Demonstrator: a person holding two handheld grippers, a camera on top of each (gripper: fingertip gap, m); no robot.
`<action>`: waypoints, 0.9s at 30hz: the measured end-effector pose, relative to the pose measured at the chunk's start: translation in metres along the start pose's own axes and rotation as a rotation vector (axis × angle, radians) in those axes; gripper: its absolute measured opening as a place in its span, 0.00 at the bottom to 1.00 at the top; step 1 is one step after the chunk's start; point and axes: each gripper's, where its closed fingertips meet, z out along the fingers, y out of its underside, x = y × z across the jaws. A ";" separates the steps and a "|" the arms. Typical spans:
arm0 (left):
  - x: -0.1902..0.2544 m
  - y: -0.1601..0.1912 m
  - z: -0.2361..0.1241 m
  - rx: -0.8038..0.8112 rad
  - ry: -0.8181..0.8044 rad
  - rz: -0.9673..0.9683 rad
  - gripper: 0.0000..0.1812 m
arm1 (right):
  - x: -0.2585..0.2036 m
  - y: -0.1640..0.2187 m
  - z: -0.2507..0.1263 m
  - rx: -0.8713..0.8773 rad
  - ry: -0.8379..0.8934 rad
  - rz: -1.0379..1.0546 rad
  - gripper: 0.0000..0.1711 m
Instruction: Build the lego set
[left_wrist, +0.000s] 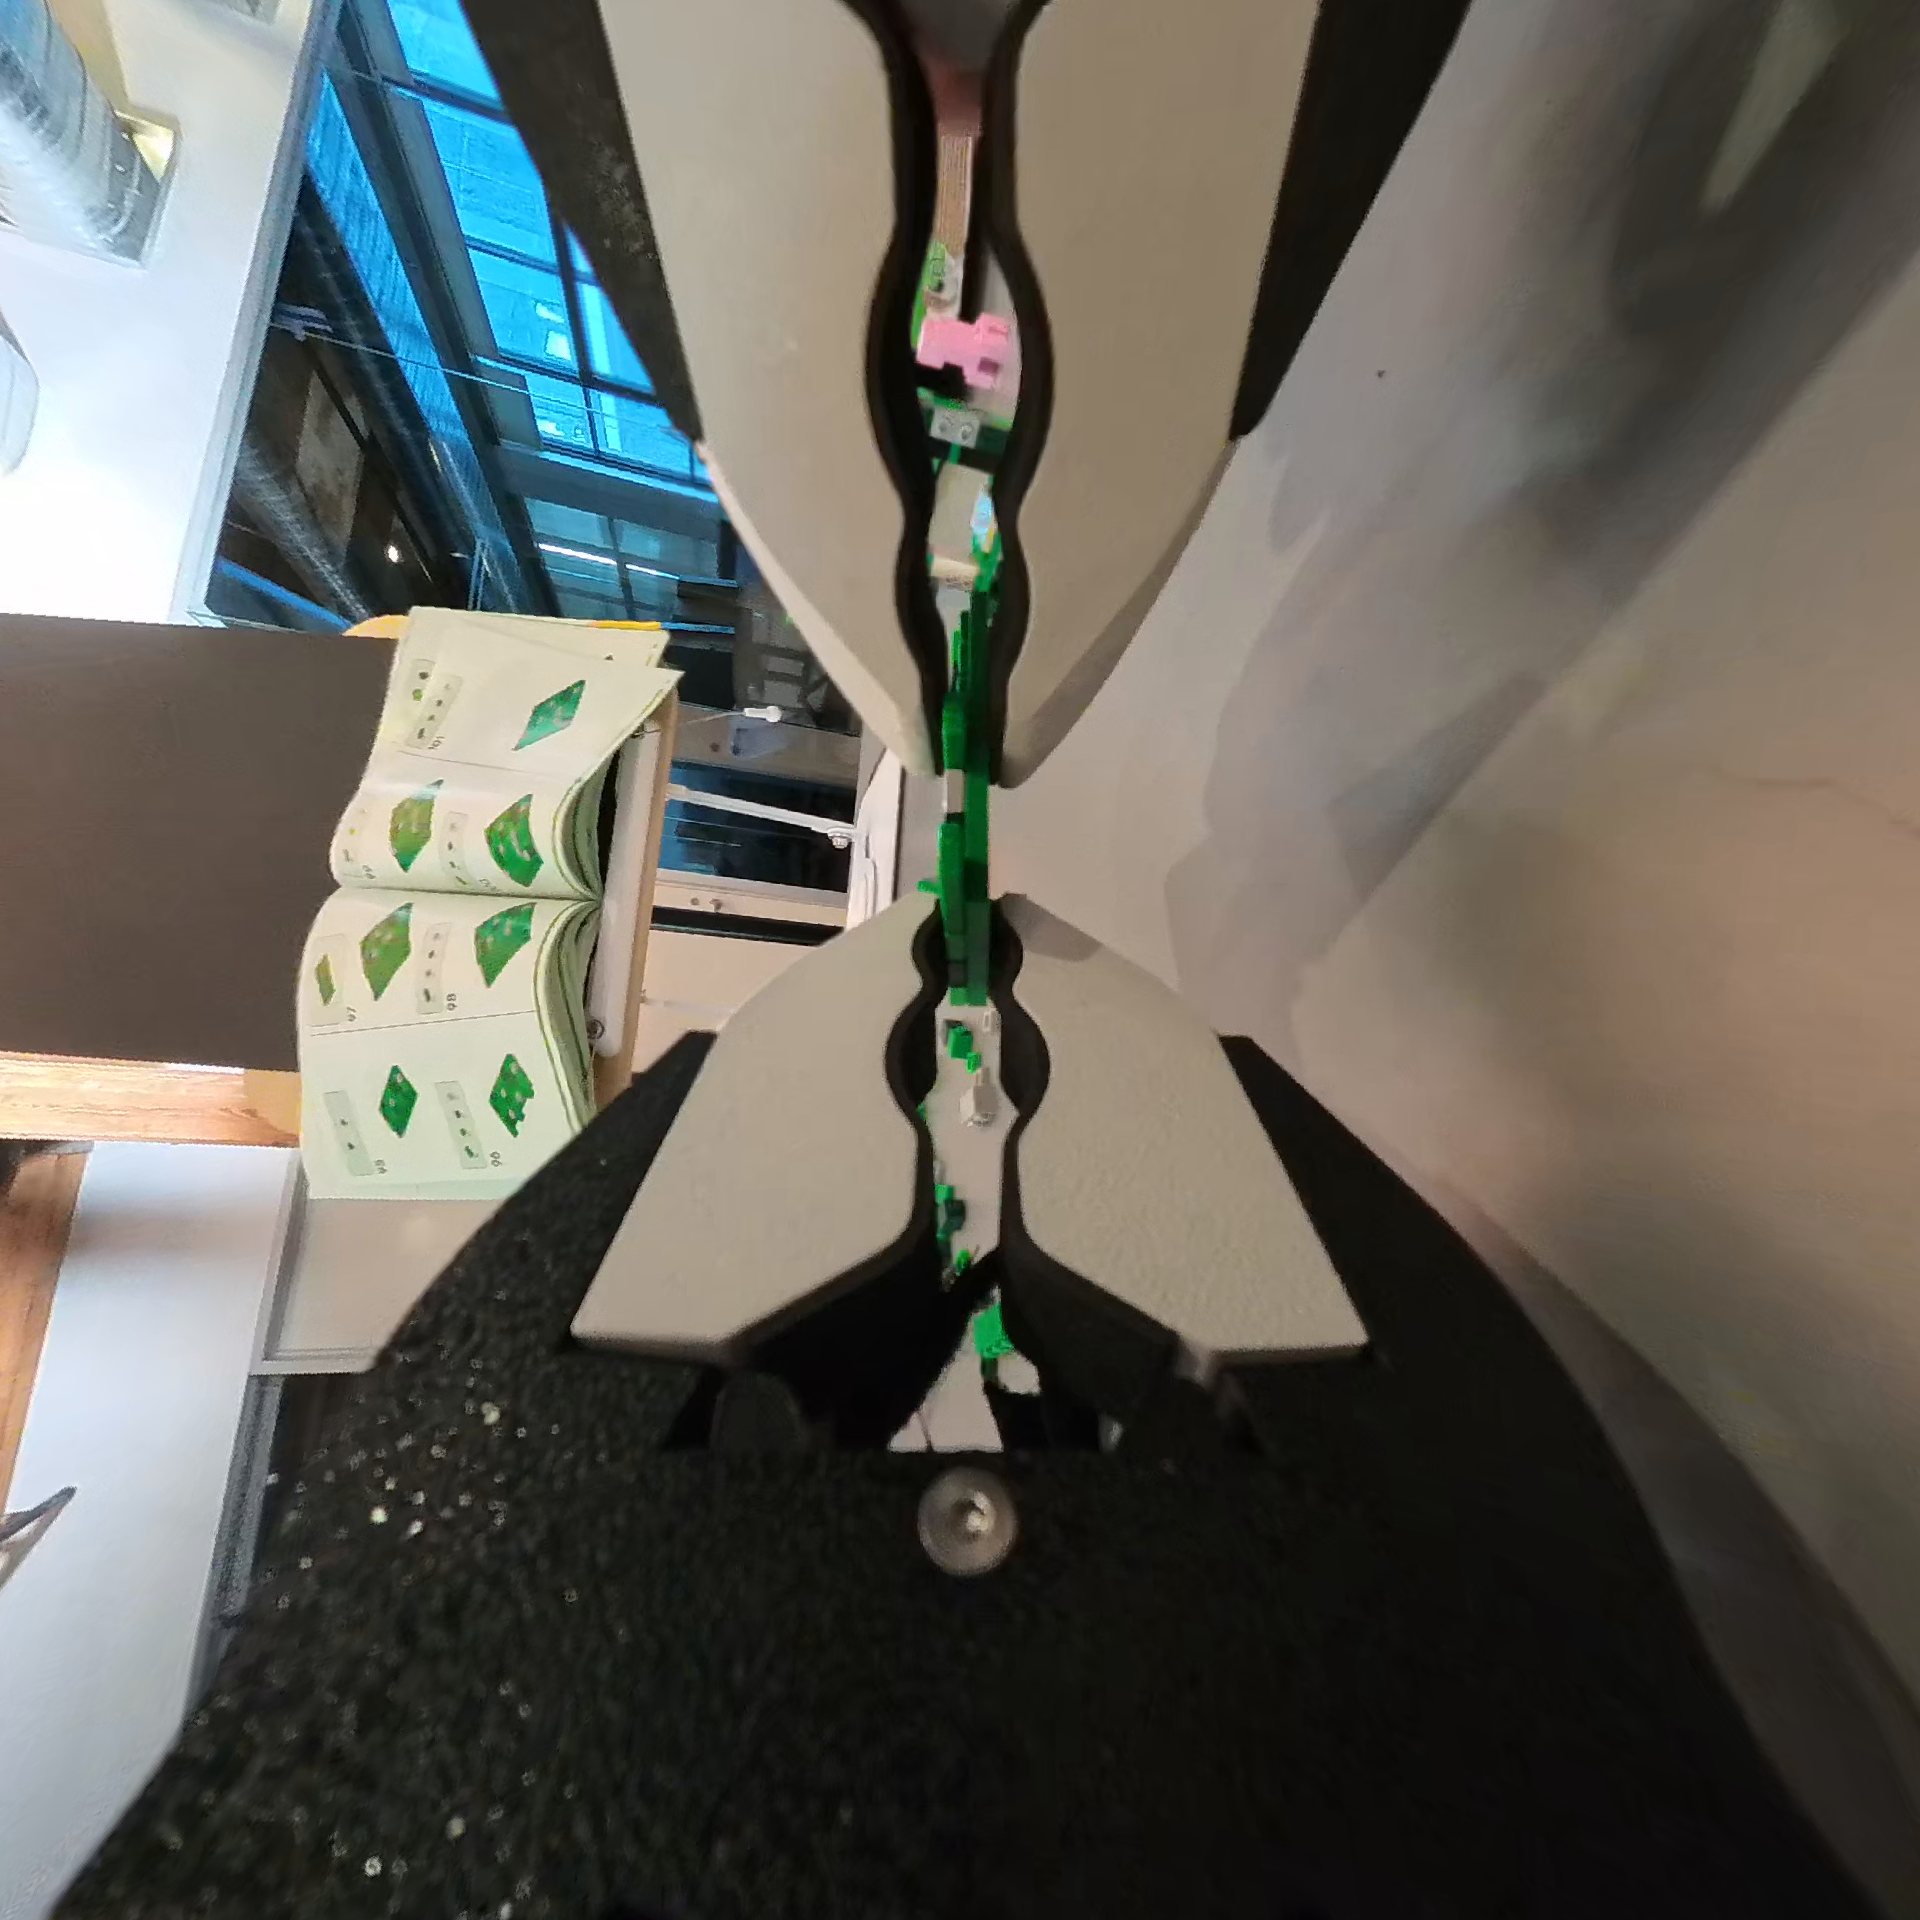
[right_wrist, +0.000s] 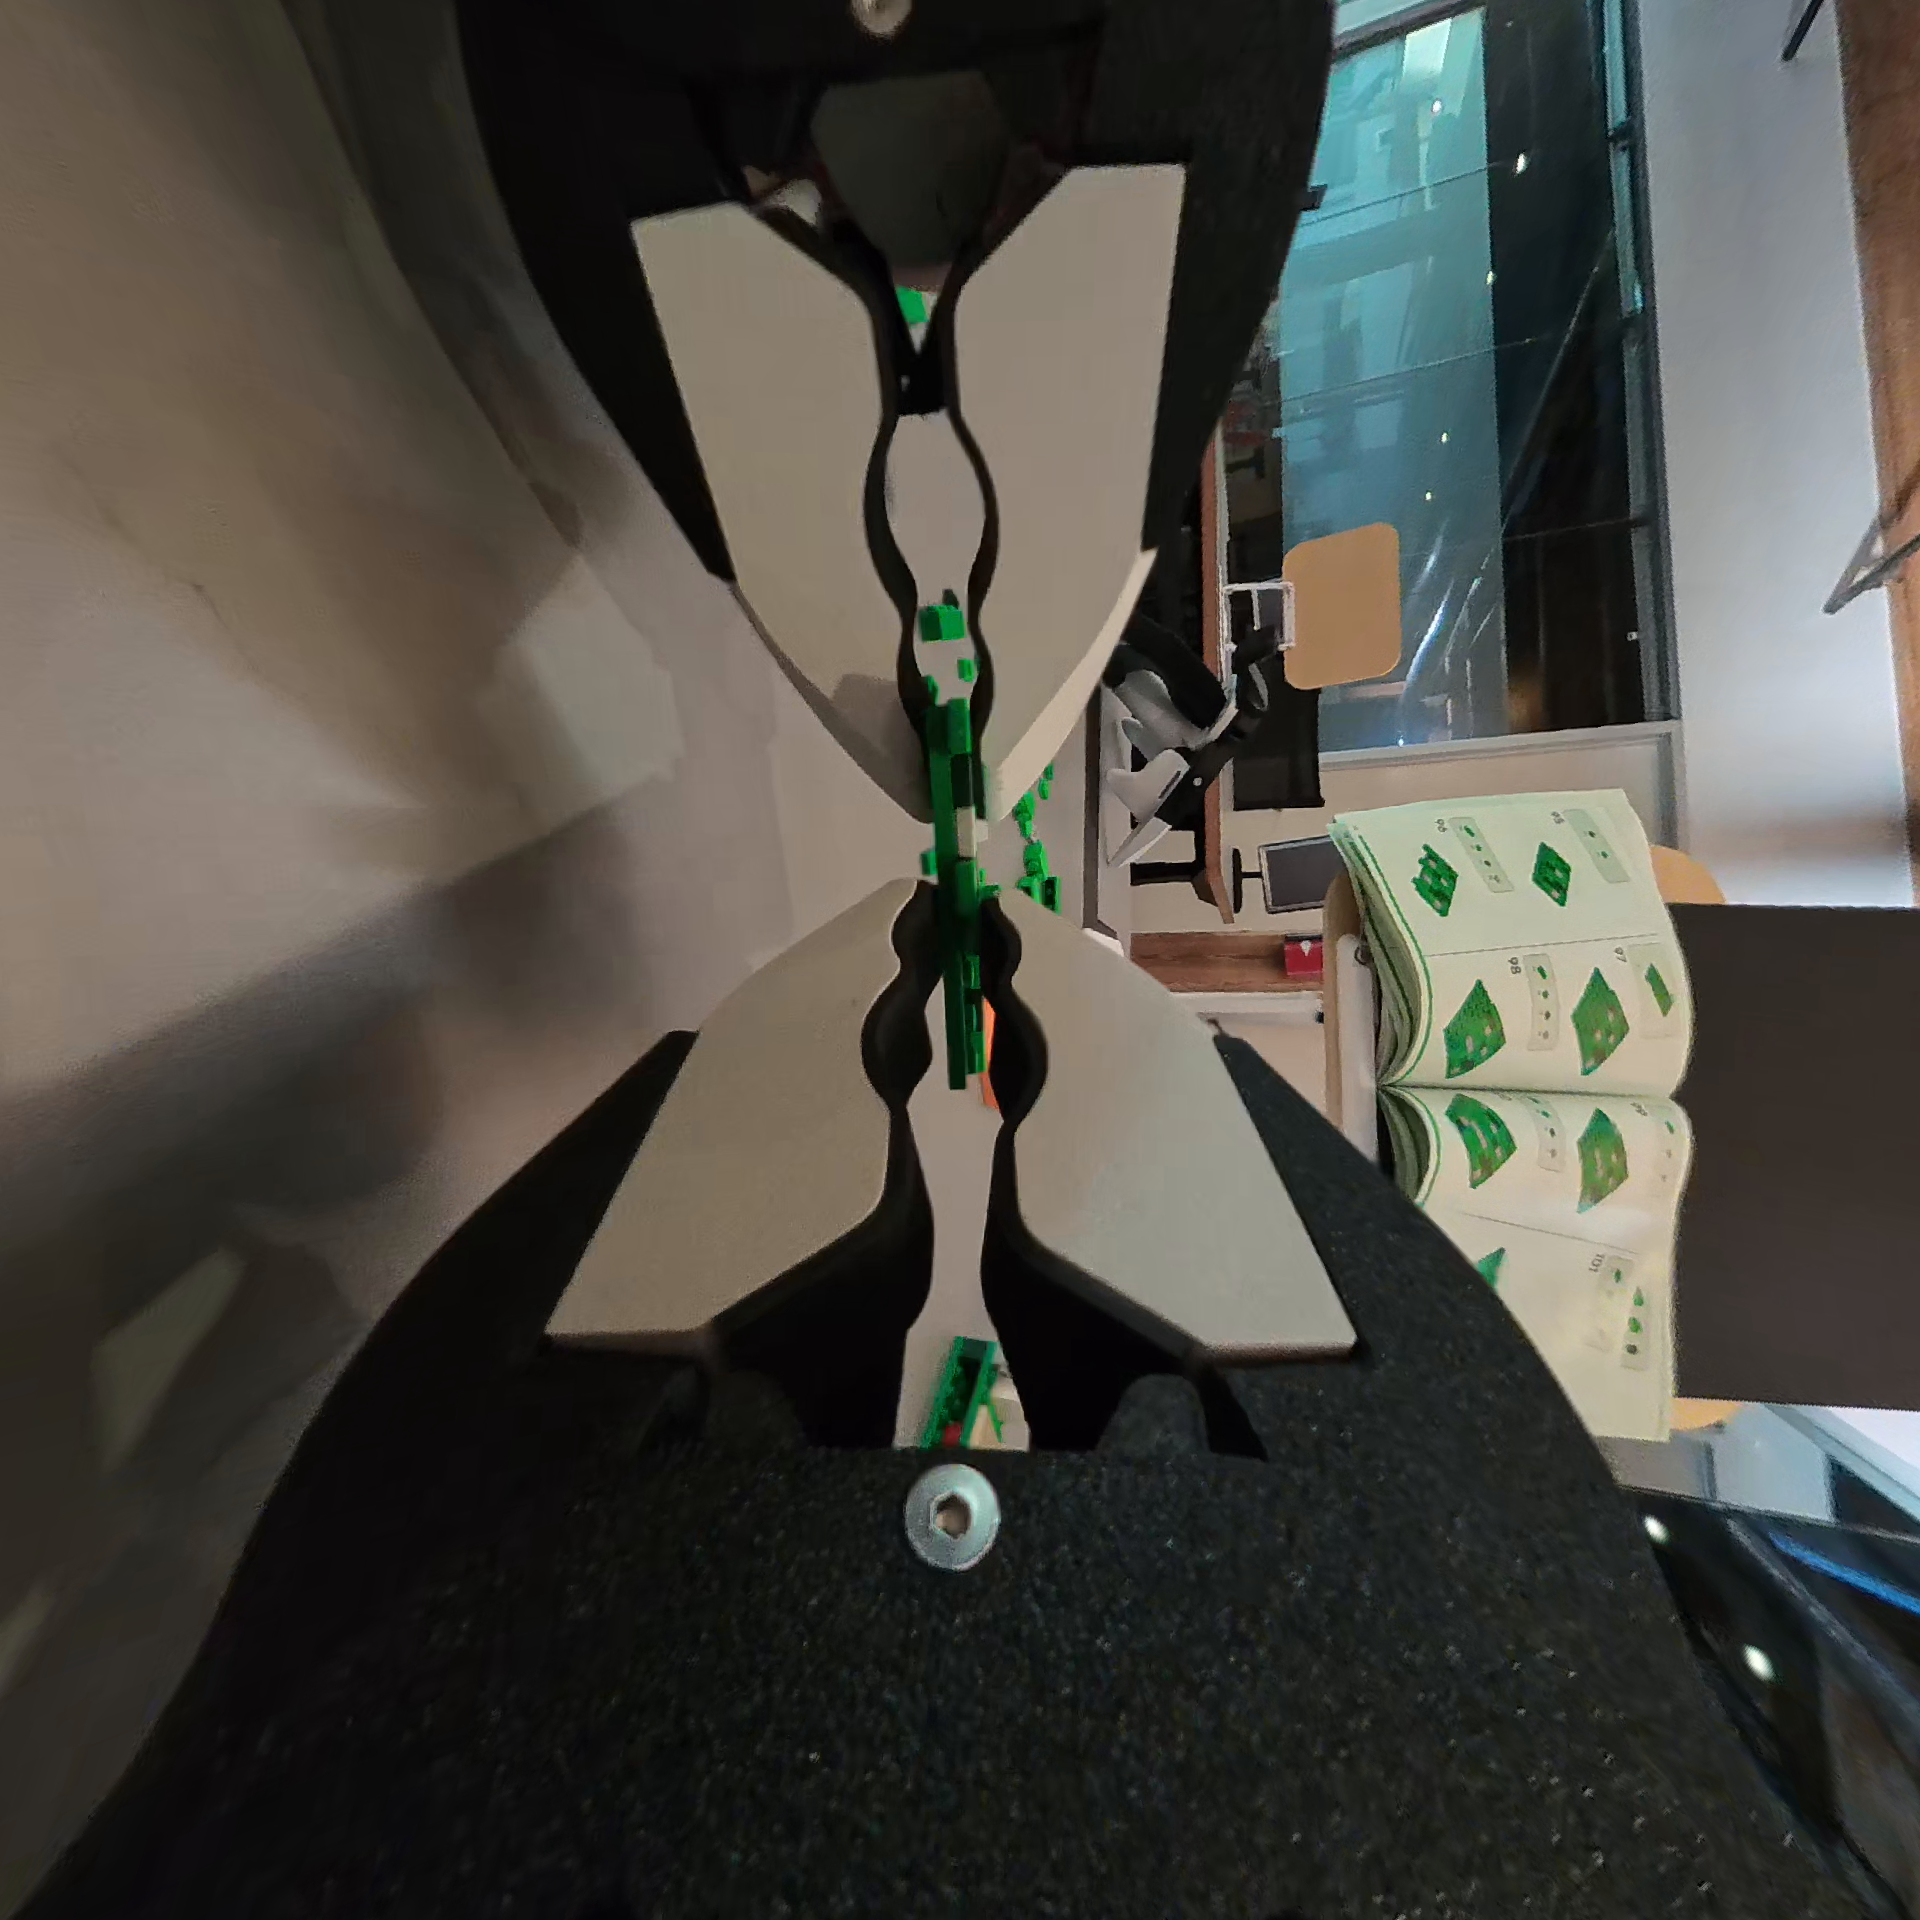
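A thin green lego plate (left_wrist: 966, 831), with a few small white and dark green pieces on it, is seen edge-on and held in the air between my two grippers, which face each other. My left gripper (left_wrist: 968, 914) is shut on one end of it. My right gripper (left_wrist: 966, 764) comes in from the opposite side. In the right wrist view my right gripper (right_wrist: 958, 902) is shut on the green plate (right_wrist: 956, 831), and my left gripper (right_wrist: 951, 805) clamps its far end. A pink lego piece (left_wrist: 966, 353) shows behind the right gripper's fingers.
An open instruction booklet (left_wrist: 468, 904) with pictures of green builds stands propped up beside the work area; it also shows in the right wrist view (right_wrist: 1538, 1039). Loose green pieces (right_wrist: 1039, 862) lie on the white table (right_wrist: 312, 727). Windows fill the background.
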 end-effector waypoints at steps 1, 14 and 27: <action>0.001 0.000 0.000 -0.001 0.007 -0.003 0.03 | -0.001 0.000 0.000 -0.005 0.002 -0.022 0.04; 0.003 0.008 0.004 -0.035 -0.008 0.073 0.03 | 0.000 0.011 -0.003 0.061 0.066 0.140 0.29; -0.035 0.048 -0.008 -0.090 -0.142 0.012 0.03 | 0.042 0.043 -0.013 0.296 0.165 0.912 0.20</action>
